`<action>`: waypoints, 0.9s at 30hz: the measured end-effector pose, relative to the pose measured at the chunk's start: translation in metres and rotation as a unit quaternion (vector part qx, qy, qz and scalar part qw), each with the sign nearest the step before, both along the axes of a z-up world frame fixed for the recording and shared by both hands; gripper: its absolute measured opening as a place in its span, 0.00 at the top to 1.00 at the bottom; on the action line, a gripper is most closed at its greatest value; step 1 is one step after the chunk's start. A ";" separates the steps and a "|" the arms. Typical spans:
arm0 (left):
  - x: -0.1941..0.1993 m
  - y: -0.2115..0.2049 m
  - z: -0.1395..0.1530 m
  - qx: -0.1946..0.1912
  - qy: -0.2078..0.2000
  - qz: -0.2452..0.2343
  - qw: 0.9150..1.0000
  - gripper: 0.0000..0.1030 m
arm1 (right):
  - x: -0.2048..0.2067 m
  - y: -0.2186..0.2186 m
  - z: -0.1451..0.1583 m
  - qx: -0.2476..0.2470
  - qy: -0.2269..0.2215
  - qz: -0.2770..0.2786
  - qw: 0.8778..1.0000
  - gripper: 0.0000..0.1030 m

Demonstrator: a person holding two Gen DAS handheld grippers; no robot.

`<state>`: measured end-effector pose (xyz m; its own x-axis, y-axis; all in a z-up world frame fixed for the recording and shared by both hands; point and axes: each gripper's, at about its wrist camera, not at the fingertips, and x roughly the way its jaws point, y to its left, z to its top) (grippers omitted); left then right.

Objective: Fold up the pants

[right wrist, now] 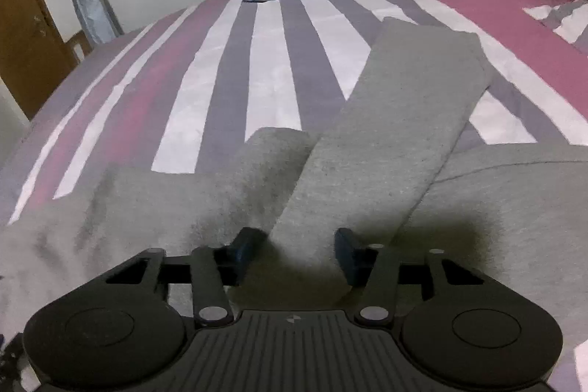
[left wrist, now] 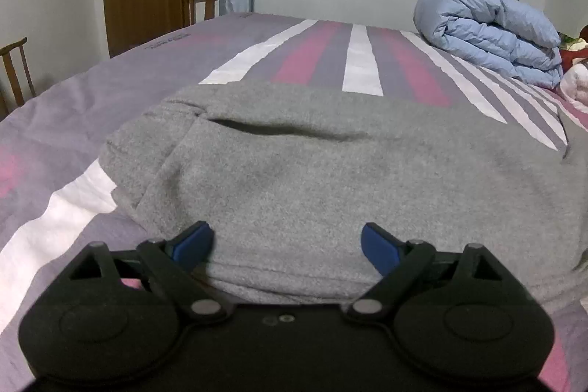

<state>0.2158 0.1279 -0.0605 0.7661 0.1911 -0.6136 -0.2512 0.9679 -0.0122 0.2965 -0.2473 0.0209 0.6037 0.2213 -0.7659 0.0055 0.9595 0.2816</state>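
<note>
Partly cut off at the right edge of the left wrist view, grey pants lie bunched on a striped bed, a dark slit across the cloth. The left gripper stands released, its blue fingertips straddling the near hem. Beyond, a folded blue duvet sits near the window. Seen from the right wrist, the right gripper is spread open over a shadowed pant leg running diagonally away.
</note>
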 end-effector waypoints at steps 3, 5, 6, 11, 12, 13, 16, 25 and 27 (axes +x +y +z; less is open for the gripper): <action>-0.001 0.000 -0.001 0.001 -0.003 0.000 1.000 0.20 | 0.003 0.004 -0.003 -0.025 0.015 0.015 0.999 0.52; -0.001 0.000 -0.001 0.000 -0.003 0.000 1.000 0.20 | 0.010 0.008 -0.004 -0.037 0.030 0.018 0.999 0.53; -0.001 -0.001 -0.001 -0.001 -0.004 0.000 1.000 0.20 | 0.013 0.010 -0.005 -0.042 0.038 0.020 0.998 0.53; -0.001 0.000 -0.002 -0.006 -0.006 -0.003 1.000 0.19 | -0.007 -0.011 0.014 -0.024 0.010 0.005 1.000 0.93; -0.002 0.000 -0.002 -0.007 -0.007 -0.003 1.000 0.19 | -0.020 -0.020 0.018 -0.014 0.000 -0.004 1.000 0.93; -0.002 0.002 -0.002 -0.008 -0.008 -0.004 1.000 0.19 | -0.034 -0.030 0.020 -0.002 -0.008 -0.015 1.000 0.93; -0.002 0.003 -0.001 -0.013 -0.010 -0.006 1.000 0.19 | -0.078 -0.063 0.003 0.030 0.009 -0.046 0.998 0.98; -0.004 0.006 -0.002 -0.015 -0.015 -0.003 1.000 0.19 | -0.117 -0.096 0.019 0.048 -0.064 -0.078 0.994 0.98; -0.004 0.005 -0.001 -0.011 -0.015 -0.002 1.000 0.19 | -0.101 -0.090 0.031 0.027 -0.075 -0.063 0.995 0.97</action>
